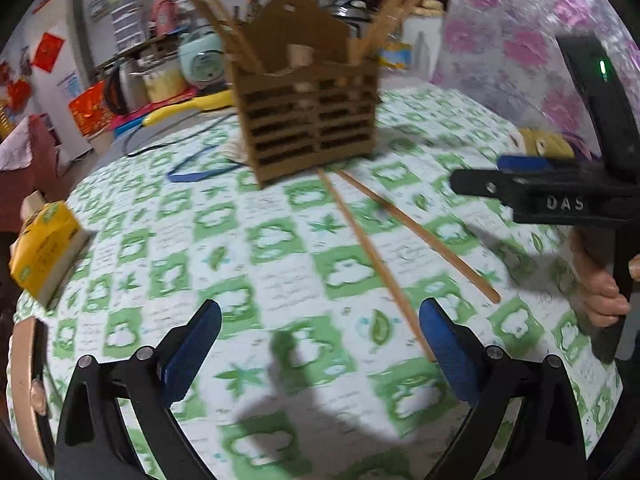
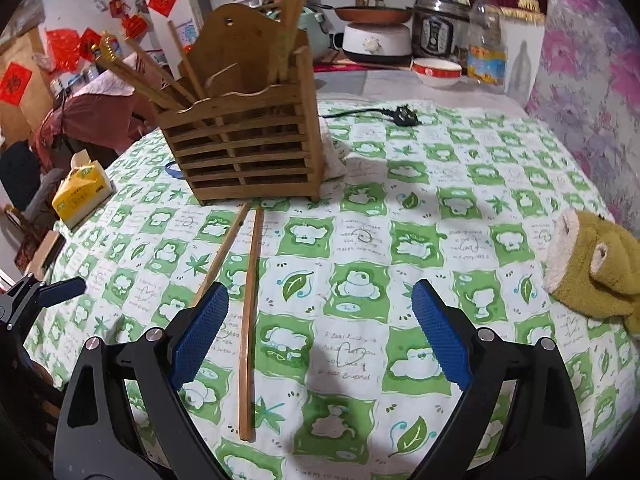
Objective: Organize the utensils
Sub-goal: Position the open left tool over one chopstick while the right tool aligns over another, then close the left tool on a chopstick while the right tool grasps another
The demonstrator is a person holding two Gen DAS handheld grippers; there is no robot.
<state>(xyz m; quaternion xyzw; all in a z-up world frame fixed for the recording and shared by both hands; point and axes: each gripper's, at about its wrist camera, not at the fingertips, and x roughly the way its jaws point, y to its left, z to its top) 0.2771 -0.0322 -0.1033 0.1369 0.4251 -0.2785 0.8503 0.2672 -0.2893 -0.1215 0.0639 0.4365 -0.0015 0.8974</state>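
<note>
A slatted wooden utensil holder (image 1: 308, 120) (image 2: 248, 148) stands on the green-checked tablecloth (image 1: 280, 264), with several chopsticks (image 2: 294, 4) leaning out of it. Two loose chopsticks (image 1: 376, 264) (image 2: 250, 320) lie on the cloth in front of the holder. My left gripper (image 1: 320, 340) is open over the cloth, its right pad beside the near end of one chopstick. My right gripper (image 2: 320, 324) is open too, with one chopstick running between its fingers, near the left pad. In the left wrist view the right gripper (image 1: 520, 184) shows from the side, held by a hand (image 1: 600, 284).
A yellow tissue pack (image 1: 44, 248) (image 2: 80, 192) lies at the table's left edge. A plush toy (image 2: 600, 268) sits on the right. A black plug and cord (image 2: 400, 114), a bowl (image 2: 436, 72), a bottle (image 2: 486, 52) and cookers (image 2: 436, 32) are behind the holder.
</note>
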